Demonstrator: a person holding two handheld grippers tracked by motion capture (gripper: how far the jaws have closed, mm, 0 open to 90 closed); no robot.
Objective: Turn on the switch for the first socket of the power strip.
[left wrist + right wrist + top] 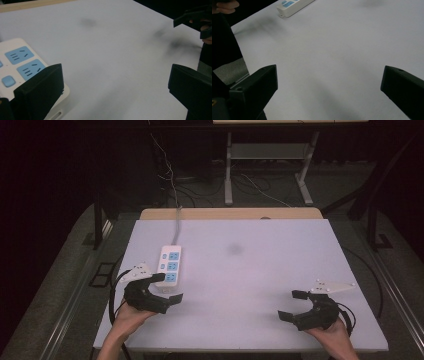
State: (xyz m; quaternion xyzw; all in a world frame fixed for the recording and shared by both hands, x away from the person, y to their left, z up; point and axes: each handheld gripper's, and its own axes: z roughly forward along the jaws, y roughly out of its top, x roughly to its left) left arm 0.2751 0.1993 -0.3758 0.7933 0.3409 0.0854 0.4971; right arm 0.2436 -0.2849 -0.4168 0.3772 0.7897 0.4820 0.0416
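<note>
**Jaws spread beside the power strip**

The left gripper (167, 287) holds its jaws wide apart, one jaw at the near end of the white power strip (169, 263) — the other over bare table (260, 270). The right gripper (292, 305), also spread and empty, sits well apart. A careless nudge could skid the strip — its cord trails off the far edge. Open room lies between the grippers.

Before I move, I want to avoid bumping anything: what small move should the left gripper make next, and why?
Probably ease the left gripper a little toward the power strip so that its open jaws straddle the near end. One jaw already sits over that end, the other stands off over bare table. The right gripper hangs open, far off.
</note>
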